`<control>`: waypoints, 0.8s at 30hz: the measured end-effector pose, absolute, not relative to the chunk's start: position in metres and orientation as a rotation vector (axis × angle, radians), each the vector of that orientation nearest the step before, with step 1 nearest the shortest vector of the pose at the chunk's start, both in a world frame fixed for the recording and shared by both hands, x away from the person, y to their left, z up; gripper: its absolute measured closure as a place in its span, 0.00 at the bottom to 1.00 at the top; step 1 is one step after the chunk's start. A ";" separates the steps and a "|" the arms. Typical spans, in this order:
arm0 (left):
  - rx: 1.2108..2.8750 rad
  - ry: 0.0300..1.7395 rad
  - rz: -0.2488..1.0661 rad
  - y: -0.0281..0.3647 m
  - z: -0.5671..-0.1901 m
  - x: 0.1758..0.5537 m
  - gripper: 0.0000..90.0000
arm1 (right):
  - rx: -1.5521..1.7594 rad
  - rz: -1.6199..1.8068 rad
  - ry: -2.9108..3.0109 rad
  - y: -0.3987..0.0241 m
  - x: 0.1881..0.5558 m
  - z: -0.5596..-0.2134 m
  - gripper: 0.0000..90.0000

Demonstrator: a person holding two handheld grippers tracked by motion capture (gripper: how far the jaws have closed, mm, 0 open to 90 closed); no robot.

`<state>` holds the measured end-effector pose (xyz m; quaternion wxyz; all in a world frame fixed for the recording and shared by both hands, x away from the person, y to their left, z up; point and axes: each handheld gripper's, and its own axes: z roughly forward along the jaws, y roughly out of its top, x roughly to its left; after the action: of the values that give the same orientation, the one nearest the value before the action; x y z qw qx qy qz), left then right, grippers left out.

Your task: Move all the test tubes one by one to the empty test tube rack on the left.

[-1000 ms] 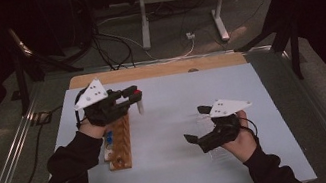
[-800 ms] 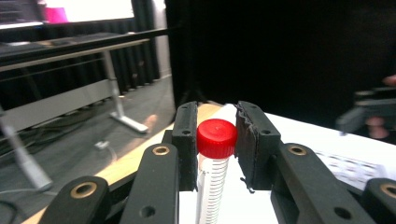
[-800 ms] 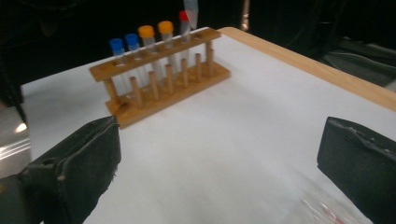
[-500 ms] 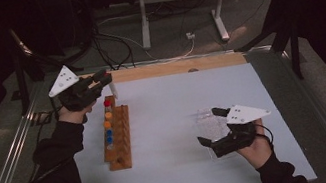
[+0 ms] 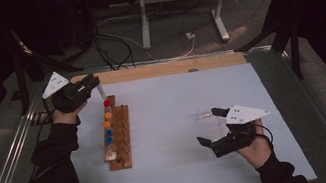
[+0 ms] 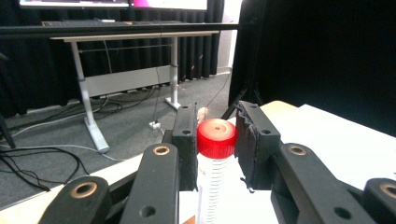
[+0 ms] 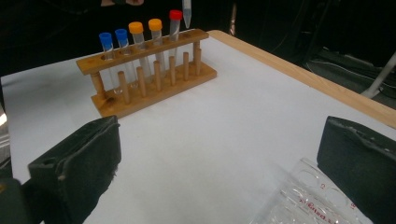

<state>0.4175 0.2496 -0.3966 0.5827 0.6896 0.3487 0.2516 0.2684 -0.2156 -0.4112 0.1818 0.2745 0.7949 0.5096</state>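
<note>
Landmark: wooden rack (image 5: 119, 138) on the white table (image 5: 189, 168). Your left gripper (image 5: 91, 84) hangs above the rack's far end, clenched on a red-capped tube (image 6: 215, 154) lifted clear of it. Another red-capped tube, two orange (image 7: 156, 32) and two blue (image 7: 106, 46) stand in the rack. Your right gripper (image 5: 210, 128) sits well right of the rack, jaws spread wide over a clear well plate (image 7: 317, 200).

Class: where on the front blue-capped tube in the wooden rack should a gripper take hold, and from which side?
Grip the blue-capped tube at its cap, coming straight down from above: it stands upright, and the rack and neighbouring tubes hide its body.
</note>
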 end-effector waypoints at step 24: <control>1.678 0.842 0.524 0.243 -0.448 0.415 0.80 | 0.790 1.440 2.257 -0.217 0.270 -0.412 0.00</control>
<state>0.4153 0.2427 -0.4481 0.5615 0.7125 0.3573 0.2223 0.2696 -0.2168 -0.4116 0.1741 0.2788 0.7963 0.5078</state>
